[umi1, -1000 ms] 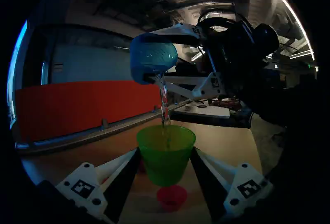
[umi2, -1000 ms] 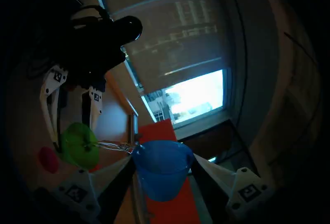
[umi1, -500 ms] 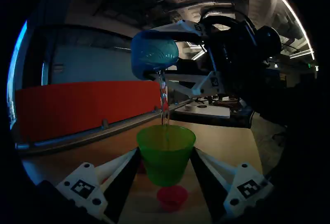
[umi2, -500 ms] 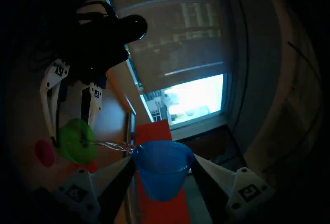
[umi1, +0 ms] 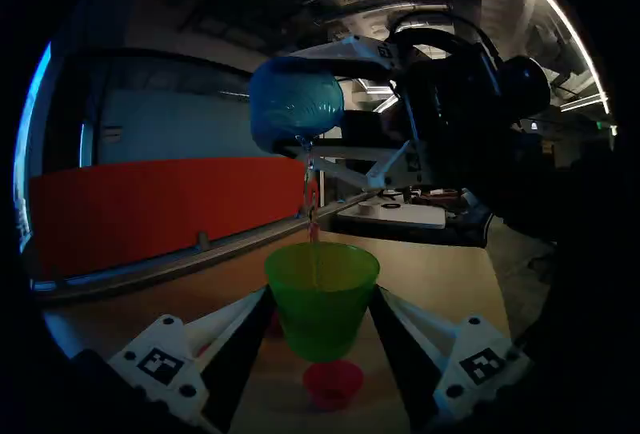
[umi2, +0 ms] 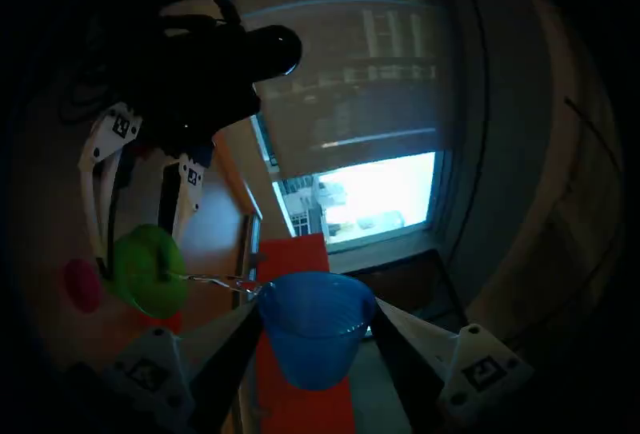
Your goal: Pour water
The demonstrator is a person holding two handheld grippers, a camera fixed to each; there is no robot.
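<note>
My left gripper point(umi1: 322, 330) is shut on a green cup point(umi1: 322, 298), held upright above the wooden table point(umi1: 436, 274). Over it, in the left gripper view, a blue cup point(umi1: 296, 106) lies tipped far over, with a thin stream of water point(umi1: 309, 194) falling from its rim into the green cup. My right gripper point(umi2: 316, 346) is shut on that blue cup point(umi2: 316, 326). In the right gripper view the water point(umi2: 216, 280) runs sideways from the blue rim to the green cup point(umi2: 148, 270), and the left gripper's fingers point(umi2: 98, 186) clamp that cup.
A small pink cup point(umi1: 333, 382) stands on the table below the green cup, seen as a pink disc point(umi2: 80, 284) in the right gripper view. A red panel point(umi1: 160, 202) runs along the table's far edge. A bright window point(umi2: 376, 202) lies behind.
The blue cup has tipped further over, and the stream has thinned to a broken trickle. The green cup has stayed in place.
</note>
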